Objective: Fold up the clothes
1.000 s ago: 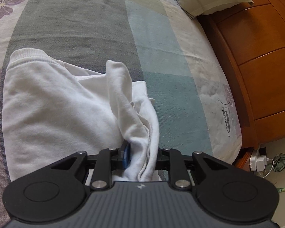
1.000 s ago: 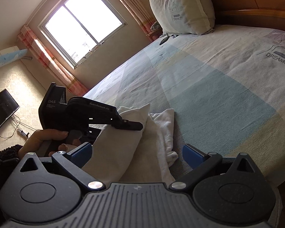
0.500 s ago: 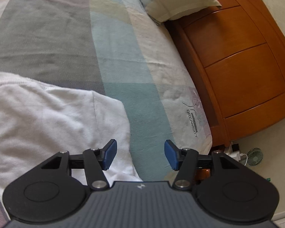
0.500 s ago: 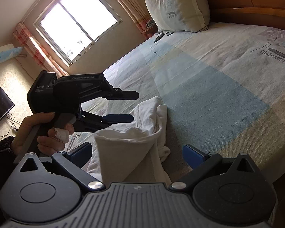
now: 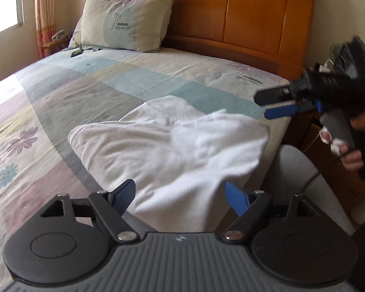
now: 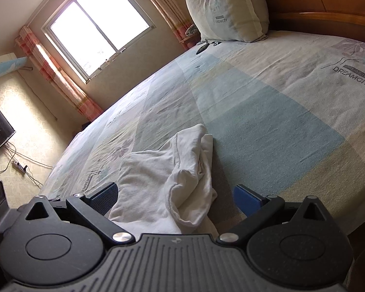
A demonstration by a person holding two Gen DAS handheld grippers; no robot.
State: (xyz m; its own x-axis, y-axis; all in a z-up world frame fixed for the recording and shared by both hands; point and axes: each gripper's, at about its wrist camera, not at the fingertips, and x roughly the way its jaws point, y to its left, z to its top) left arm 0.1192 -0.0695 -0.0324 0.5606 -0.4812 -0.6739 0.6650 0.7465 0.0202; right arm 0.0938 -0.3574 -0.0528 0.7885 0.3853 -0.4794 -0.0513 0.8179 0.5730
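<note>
**White garment part-folded on bed, both grippers empty**

Left wrist view: left gripper (image 5: 180,196) jaws apart and opening, nothing clamped; the cloth only shows beyond the gap. White garment (image 5: 172,146) lies on the bed (image 5: 90,90) near its front edge, bunched into a rough bundle, one side doubled over. Right gripper (image 5: 275,104) hovers just past the garment's right end, held by a hand (image 5: 345,146); its jaws look apart and hold nothing.

Right wrist view: right gripper (image 6: 175,194) jaws wide apart, garment (image 6: 158,177) in front, not gripped. Rolled hem sits loose, layers uneven.

Judgement: first fold roughly in. Left: square the edges, flatten, fold again. Pillow (image 6: 227,9) well clear.
</note>
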